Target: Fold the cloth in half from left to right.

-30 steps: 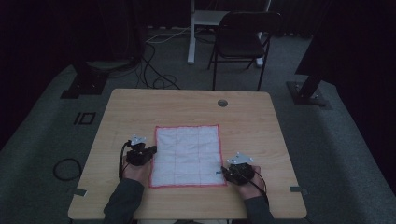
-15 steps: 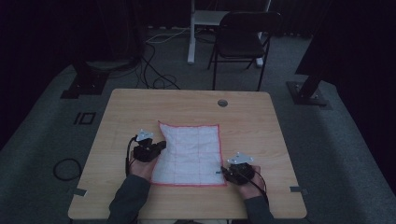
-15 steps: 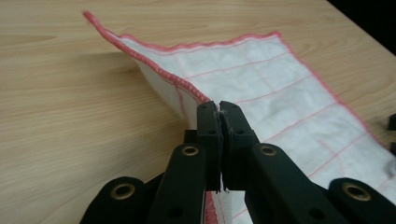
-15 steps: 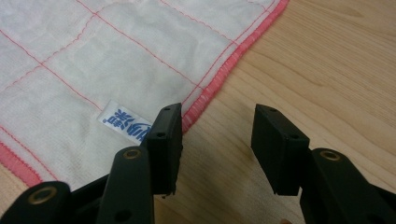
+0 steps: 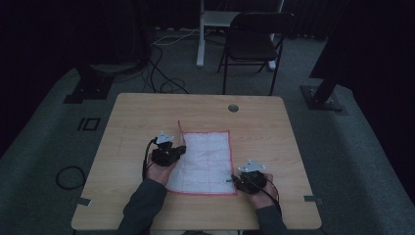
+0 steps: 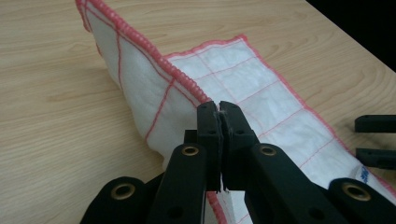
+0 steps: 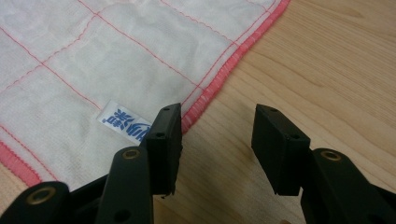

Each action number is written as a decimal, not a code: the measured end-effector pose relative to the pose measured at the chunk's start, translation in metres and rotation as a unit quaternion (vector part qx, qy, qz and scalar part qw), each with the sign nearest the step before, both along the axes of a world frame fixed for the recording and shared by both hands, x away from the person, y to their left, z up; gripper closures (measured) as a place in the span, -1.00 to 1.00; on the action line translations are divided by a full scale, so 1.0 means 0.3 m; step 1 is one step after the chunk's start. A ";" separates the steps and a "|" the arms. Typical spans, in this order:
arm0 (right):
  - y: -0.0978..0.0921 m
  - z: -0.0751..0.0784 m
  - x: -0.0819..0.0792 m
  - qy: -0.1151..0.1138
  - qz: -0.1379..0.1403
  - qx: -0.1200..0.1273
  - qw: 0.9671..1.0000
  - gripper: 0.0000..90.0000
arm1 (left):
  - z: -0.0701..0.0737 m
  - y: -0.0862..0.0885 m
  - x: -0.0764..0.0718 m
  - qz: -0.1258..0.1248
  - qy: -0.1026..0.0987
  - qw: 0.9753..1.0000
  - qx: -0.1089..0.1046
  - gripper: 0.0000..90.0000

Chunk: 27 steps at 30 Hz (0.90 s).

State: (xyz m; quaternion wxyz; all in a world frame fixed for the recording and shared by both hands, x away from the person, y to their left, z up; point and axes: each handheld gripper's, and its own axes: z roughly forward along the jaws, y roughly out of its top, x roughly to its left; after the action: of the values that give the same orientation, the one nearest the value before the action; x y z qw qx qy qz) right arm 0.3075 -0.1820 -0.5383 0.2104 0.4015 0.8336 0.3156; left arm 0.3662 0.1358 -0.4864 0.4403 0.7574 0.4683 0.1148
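Cloth (image 5: 205, 161), one, tools, two, table (image 5: 137, 122), one

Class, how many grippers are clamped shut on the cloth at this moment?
1. The left gripper is shut on the raised red-edged side of the cloth. The right gripper is open, over the table at the cloth's near corner.

- Wooden table (image 5: 147, 112): light grain, with a round grommet hole (image 5: 233, 107) near its far edge, right of centre.
- Floor (image 5: 357, 147): grey carpet, dimly lit.
- Black folding chair (image 5: 254, 44): beyond the table's far edge, beside a white stand (image 5: 208, 24).
- Cables (image 5: 161, 63): loose on the floor beyond the far left corner; a coil (image 5: 70, 177) lies off the left edge.
- Black stand bases (image 5: 320, 95): flank the table.
- Surroundings: dark.
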 end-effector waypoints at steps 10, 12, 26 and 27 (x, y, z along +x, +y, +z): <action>0.003 0.000 -0.001 0.001 0.001 0.001 1.000 0.18 | 0.001 -0.043 0.014 -0.014 0.006 1.000 -0.007 0.97; 0.002 0.000 -0.001 0.001 0.001 0.001 1.000 0.18 | -0.001 -0.049 0.018 -0.015 0.008 1.000 -0.010 0.97; 0.004 0.000 -0.001 0.000 0.003 0.002 1.000 0.18 | -0.010 -0.102 0.035 -0.027 0.017 0.999 -0.008 0.98; 0.004 0.000 -0.001 0.000 0.003 0.002 1.000 0.18 | -0.009 -0.106 0.036 -0.027 0.017 0.999 -0.008 0.98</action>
State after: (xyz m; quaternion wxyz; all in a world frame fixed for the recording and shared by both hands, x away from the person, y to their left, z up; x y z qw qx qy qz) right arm 0.3073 -0.1808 -0.5384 0.2083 0.3999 0.8341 0.3177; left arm 0.3770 0.1041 -0.4893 0.4414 0.7682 0.4556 0.0862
